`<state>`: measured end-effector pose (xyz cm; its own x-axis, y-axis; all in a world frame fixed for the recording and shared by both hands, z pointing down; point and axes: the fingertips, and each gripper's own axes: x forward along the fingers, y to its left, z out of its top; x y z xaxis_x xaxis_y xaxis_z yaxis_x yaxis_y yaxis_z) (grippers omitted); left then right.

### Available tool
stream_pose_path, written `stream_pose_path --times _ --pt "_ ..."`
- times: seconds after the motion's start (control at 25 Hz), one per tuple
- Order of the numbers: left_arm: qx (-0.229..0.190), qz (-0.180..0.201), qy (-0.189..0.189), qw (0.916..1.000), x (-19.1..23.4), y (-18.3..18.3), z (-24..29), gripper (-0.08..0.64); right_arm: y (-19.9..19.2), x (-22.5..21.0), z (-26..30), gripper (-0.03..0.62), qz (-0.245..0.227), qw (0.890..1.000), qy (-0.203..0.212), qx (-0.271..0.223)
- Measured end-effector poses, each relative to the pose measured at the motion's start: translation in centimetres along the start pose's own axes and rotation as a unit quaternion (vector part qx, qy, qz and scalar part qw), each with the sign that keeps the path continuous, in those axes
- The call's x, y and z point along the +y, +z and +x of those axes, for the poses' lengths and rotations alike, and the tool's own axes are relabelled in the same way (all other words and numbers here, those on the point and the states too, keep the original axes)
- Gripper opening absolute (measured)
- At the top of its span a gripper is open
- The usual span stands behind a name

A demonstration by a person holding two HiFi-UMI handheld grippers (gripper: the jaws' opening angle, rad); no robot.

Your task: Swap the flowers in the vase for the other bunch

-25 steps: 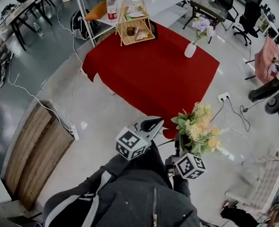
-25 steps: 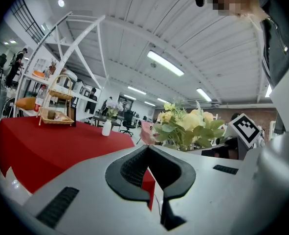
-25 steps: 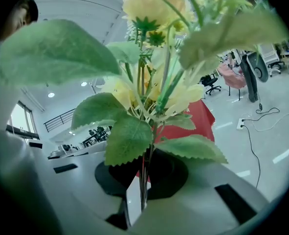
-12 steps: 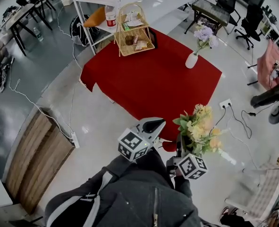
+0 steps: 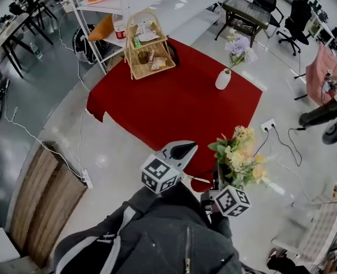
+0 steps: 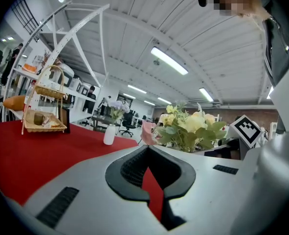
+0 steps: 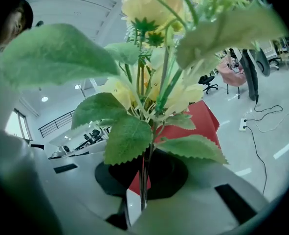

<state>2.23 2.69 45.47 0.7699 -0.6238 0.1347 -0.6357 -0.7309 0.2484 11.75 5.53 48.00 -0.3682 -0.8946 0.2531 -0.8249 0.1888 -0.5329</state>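
The right hand-held gripper point(image 5: 218, 180) is clamped on the stems of the yellow bunch point(image 5: 239, 156), well apart from the white vase point(image 5: 223, 79) on the red counter point(image 5: 157, 104). The left hand-held gripper point(image 5: 182, 150) is closed and empty. I think it should lift the purple flowers point(image 5: 236, 43) straight up, not tipping the vase.

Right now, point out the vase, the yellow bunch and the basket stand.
white vase point(image 5: 222, 80), head view, its body.
yellow bunch point(image 5: 240, 156), head view, its blooms.
basket stand point(image 5: 151, 65), head view, lower tray.
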Motion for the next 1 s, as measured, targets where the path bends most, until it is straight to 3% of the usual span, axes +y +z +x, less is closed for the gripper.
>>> stream_pose_path --times 1.0 --pt "0.031 0.019 -0.037 0.9986 8.5 3.6 11.5 0.009 6.4 -5.0 10.8 0.023 0.039 0.998 -0.03 -0.036"
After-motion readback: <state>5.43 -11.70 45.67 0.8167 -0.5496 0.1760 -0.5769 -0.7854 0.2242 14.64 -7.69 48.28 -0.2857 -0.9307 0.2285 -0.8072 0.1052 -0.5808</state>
